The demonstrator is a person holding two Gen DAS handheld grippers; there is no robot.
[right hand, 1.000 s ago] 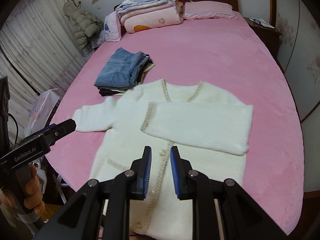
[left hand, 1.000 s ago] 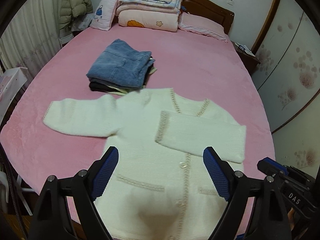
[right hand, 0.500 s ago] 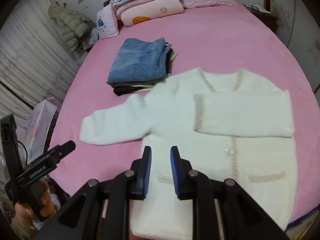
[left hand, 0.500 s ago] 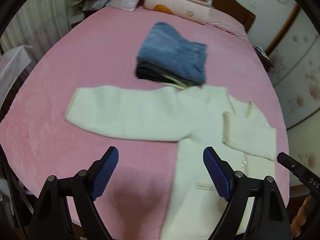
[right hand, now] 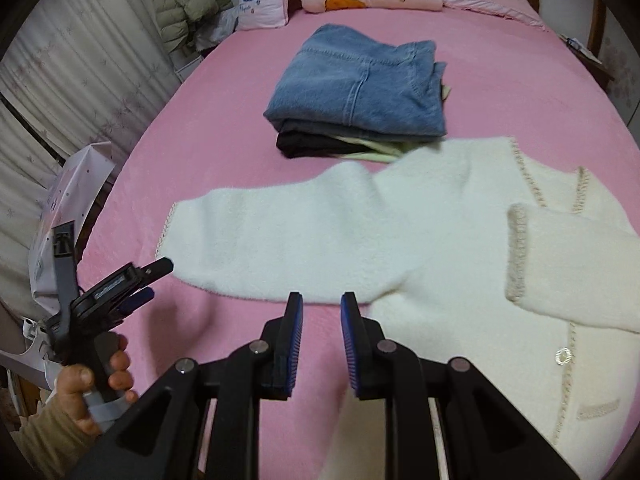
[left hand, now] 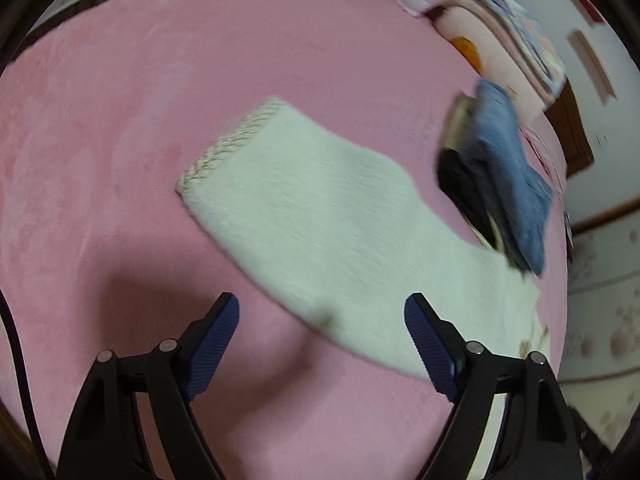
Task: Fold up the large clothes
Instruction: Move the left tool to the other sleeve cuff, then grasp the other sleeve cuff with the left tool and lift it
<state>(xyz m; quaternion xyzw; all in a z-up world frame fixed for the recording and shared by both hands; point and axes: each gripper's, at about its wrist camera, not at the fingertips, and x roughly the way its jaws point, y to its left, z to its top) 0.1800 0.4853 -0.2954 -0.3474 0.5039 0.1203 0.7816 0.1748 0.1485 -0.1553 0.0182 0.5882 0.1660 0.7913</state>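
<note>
White cardigan lies flat on pink bedspread, centre to right of right wrist frame; one sleeve folded across the chest, other sleeve stretched out toward frame left. Left gripper hangs over that sleeve, jaws wide and closing, nothing gripped. Right gripper at bottom centre, jaws narrow, empty, above the sleeve's lower edge. Folded clothes stack, jeans on top, just beyond the cardigan.
</note>
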